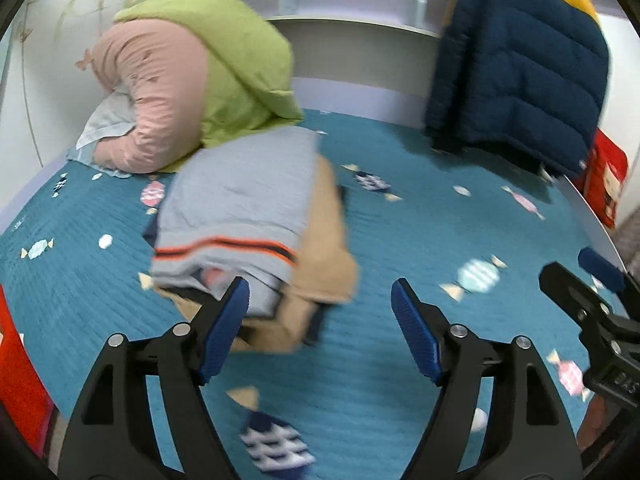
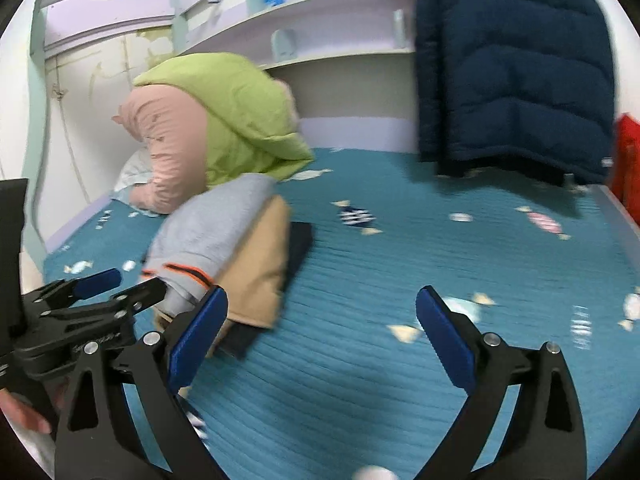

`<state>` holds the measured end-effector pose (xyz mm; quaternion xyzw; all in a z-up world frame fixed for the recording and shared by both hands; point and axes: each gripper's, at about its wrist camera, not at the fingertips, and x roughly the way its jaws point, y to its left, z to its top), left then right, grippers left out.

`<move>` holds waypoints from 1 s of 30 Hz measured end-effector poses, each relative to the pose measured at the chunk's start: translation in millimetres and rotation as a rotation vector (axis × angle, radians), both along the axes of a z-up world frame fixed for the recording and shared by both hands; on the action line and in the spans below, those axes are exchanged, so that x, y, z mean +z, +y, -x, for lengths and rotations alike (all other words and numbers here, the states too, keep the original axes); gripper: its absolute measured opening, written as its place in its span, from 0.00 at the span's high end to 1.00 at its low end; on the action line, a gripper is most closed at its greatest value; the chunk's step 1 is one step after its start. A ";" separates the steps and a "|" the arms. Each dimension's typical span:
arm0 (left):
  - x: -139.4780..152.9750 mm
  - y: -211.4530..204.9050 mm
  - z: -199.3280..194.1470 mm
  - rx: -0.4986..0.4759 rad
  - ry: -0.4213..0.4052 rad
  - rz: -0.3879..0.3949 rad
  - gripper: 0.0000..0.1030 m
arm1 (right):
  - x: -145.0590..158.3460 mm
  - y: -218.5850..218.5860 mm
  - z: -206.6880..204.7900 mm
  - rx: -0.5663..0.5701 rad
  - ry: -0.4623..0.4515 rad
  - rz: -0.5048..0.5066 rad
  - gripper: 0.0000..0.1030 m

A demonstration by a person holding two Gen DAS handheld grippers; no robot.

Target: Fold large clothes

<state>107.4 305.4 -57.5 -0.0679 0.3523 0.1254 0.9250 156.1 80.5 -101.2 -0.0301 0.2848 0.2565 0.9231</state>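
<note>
A folded stack lies on the teal bed cover (image 1: 420,240): a grey garment with an orange and dark stripe (image 1: 236,208) on top, a tan garment (image 1: 324,256) under it, a dark one at the bottom. The stack also shows in the right wrist view (image 2: 216,232). My left gripper (image 1: 320,300) is open and empty, its left pad close to the stack's near edge. My right gripper (image 2: 320,316) is open and empty, to the right of the stack. A navy puffer jacket (image 1: 520,68) hangs over the bed's right end, also seen in the right wrist view (image 2: 516,68).
A heap of green (image 1: 236,64) and pink (image 1: 160,96) bedding sits at the back left by the wall. White shelves (image 1: 352,24) run behind the bed. A red object (image 1: 608,180) stands beyond the right edge. The right gripper shows at the left wrist view's right edge (image 1: 592,296).
</note>
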 end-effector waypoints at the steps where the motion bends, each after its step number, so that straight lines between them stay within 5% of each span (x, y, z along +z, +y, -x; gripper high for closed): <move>1: -0.2 -16.8 3.6 -0.008 0.000 -0.006 0.25 | 0.2 -15.4 5.6 -0.013 -0.007 0.003 0.11; 14: 15.0 -163.8 25.2 -0.099 -0.015 0.017 0.20 | 11.9 -152.1 51.5 -0.173 -0.037 -0.032 0.09; 30: 40.2 -226.6 41.3 -0.147 -0.069 -0.004 0.17 | 18.7 -202.5 82.9 -0.287 -0.086 -0.030 0.09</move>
